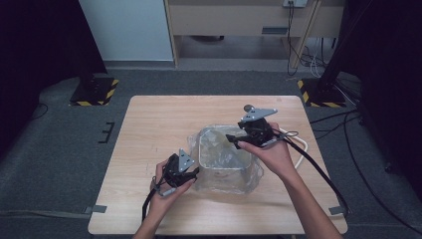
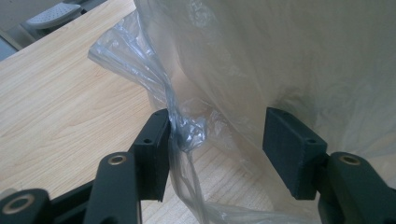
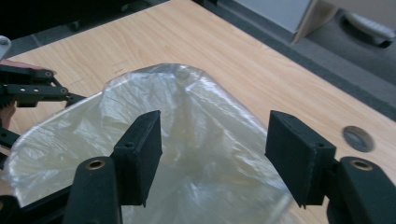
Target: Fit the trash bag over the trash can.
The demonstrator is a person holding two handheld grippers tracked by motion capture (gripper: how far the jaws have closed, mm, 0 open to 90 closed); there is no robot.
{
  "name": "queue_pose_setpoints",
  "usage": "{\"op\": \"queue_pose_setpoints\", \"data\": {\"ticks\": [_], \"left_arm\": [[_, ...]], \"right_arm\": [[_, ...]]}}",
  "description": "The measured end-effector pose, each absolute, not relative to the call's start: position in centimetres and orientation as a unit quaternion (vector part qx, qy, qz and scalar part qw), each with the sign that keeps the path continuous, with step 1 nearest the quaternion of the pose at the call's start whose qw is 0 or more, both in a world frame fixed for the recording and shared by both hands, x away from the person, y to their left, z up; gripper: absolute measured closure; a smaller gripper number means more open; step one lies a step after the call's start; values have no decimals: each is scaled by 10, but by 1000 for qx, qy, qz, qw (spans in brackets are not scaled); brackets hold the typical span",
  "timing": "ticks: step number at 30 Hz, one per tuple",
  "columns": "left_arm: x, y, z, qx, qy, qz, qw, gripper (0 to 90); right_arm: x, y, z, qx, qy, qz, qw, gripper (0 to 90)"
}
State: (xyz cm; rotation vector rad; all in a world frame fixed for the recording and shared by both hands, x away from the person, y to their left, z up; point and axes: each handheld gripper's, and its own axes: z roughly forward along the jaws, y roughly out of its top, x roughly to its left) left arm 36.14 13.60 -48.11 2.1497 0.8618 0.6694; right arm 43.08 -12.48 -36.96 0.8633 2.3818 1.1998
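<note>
**High view: two grippers at a clear plastic bag on the table**

High view showed a wooden table [image 1: 149, 129] with a clear plastic bag [image 1: 224, 154] lying a little toward four o'clock of its centre, the bag's mouth spread into a rounded square opening. The left gripper [image 1: 191, 173] sat at the bag's eight o'clock corner, held in the person's left hand [image 1: 166, 186]. The right gripper [image 1: 233, 139] hovered over the bag's two o'clock edge, held in the right hand [image 1: 271, 154], with its jaws pointing toward nine o'clock across the opening.

Left gripper view had the jaws standing about half apart. A twisted, crinkled fold of the bag [image 2: 182, 126] lay against the inner face of the left-hand jaw, while the other jaw stood clear of it with loose film in front; the pads did not press together on anything.

Right gripper view looked down on the bag [image 3: 187, 140] between and beyond its jaws, which were moderately parted and held nothing. The film lay below them, not touching the pads. At nine o'clock in that view, part of the left gripper [image 3: 28, 88] appeared at the bag's far edge.
</note>
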Motion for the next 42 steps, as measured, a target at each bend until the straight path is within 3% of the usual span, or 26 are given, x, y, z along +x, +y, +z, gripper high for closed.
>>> {"op": "queue_pose_setpoints", "data": {"ticks": [3,4,5,8,13,20,42], "left_arm": [[361,135,-482,835,333,260,354,433],[360,135,-483,835,332,260,353,432],[360,134,-483,836,331,259,353,432],[359,131,-484,837,328,259,352,432],[359,131,-484,838,328,262,349,425],[359,132,-483,834,330,267,352,395],[360,139,-485,829,340,269,352,358]], "right_arm": [[433,-122,-373,303,840,419,163,440],[435,-120,-376,302,844,412,164,515],[435,-120,-376,302,844,412,164,515],[438,-118,-377,300,845,413,158,625],[440,-114,-374,299,844,416,158,699],[436,-94,-367,286,853,403,166,716],[457,-71,-396,302,881,344,123,729]]}}
